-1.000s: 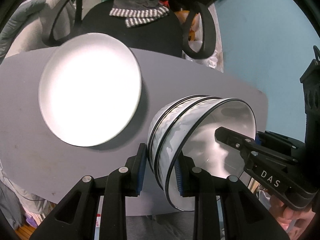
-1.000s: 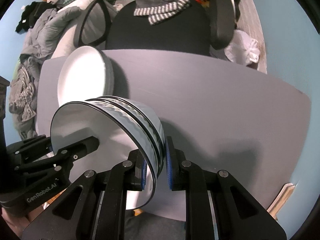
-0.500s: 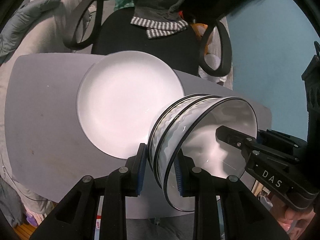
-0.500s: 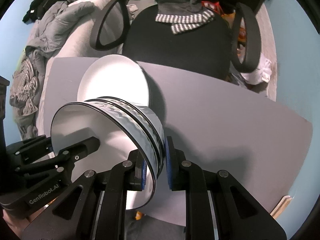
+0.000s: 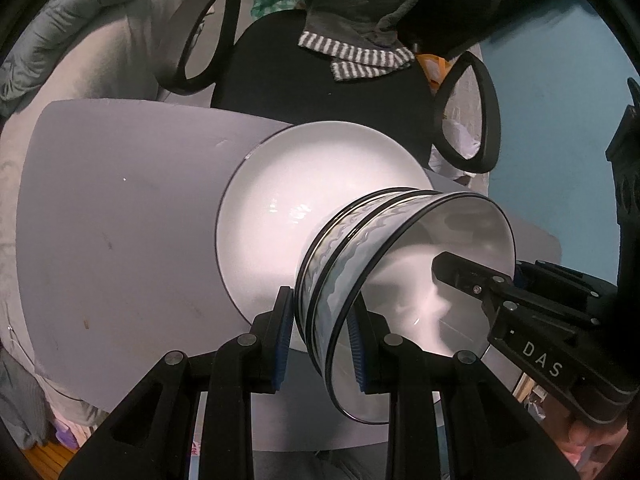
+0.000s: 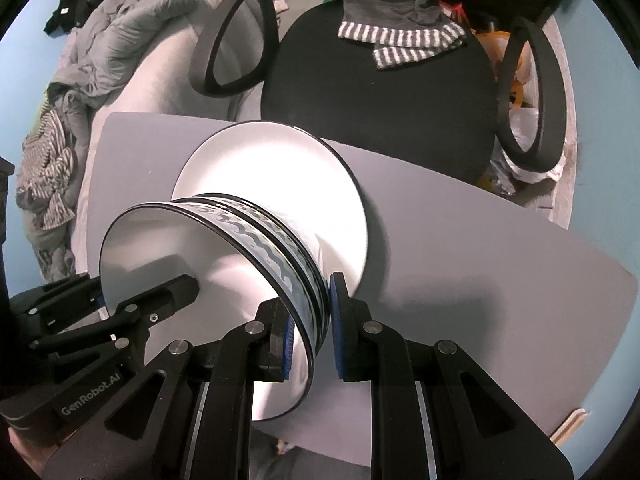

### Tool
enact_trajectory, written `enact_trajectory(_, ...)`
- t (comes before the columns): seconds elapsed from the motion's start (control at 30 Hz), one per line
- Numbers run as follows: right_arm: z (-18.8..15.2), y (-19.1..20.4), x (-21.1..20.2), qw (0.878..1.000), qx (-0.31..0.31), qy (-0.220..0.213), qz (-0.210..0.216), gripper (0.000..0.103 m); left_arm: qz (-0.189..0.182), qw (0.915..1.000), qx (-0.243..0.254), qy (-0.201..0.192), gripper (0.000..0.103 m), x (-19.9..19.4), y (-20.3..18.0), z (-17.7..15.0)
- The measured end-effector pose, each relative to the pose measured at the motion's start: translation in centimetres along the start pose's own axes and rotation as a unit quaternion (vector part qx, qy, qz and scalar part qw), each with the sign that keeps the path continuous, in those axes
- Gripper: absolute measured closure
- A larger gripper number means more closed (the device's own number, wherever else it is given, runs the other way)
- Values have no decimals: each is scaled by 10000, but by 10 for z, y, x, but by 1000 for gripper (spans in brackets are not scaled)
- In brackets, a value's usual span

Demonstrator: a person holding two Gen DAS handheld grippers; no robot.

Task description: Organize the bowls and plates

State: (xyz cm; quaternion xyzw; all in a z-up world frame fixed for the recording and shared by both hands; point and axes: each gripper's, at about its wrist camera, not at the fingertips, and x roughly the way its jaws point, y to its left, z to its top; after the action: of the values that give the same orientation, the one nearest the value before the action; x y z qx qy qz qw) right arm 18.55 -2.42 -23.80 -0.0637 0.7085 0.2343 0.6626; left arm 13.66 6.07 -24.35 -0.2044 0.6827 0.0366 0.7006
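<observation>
A stack of nested bowls (image 5: 360,248) with black rims and a grey wave band hangs between both grippers; it also shows in the right wrist view (image 6: 256,232). My left gripper (image 5: 320,340) is shut on its left rim. My right gripper (image 6: 310,332) is shut on the opposite rim. The stack is held over a white plate (image 5: 304,184) with a dark rim, which lies on the grey table (image 5: 120,208). The plate also shows in the right wrist view (image 6: 276,164). The bowls hide the plate's near part.
A black office chair (image 6: 380,92) with clothes draped on it stands at the table's far edge. A bed with grey bedding (image 6: 120,52) lies to the far left. A blue wall (image 5: 560,120) is on the right.
Both grippers have carried the bowl stack left and forward, from beside the plate to over it. The grip on the bowls is unchanged.
</observation>
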Motion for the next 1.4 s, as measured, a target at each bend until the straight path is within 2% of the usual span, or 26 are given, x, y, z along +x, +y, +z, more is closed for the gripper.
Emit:
enact_trajectory(0.4,19,15,13,9997,-12,81,-218,87,-72,9999,-120,31,77,11,21,10)
enact_trajectory(0.63,19,18,16,9991,-41,158,-398,87,-74,9999,77,39,77,9,19,10)
enact_trajectory(0.67,19,18,17,9990,-36,169,-415,87,-46,9999,113,23,77,9,18,10)
enact_trajectory(0.77,18,17,17,9992,1,124,-390,87,-119,9997,192,14,65,10,16,11)
enact_trajectory(1.0,14,18,13,9991,9,-42,-423,86,-74,9995,282,-80,61,9,19,6)
enact_trajectory(1.07,12,20,9,9988,-25,-127,-479,79,15,9993,322,-172,58,4,19,4)
enact_trajectory(1.1,11,21,6,9984,-36,-193,-525,68,67,9992,331,-228,58,1,19,3)
enact_trajectory(1.17,9,24,-1,9971,-66,-325,-682,56,121,9989,321,-325,57,-7,20,0)
enact_trajectory(1.27,5,27,-16,9952,-80,-549,-807,52,254,9975,362,-557,56,-22,19,-7)
enact_trajectory(1.4,-1,30,-42,9914,-63,-904,-942,45,400,9939,388,-955,45,-48,18,-18)
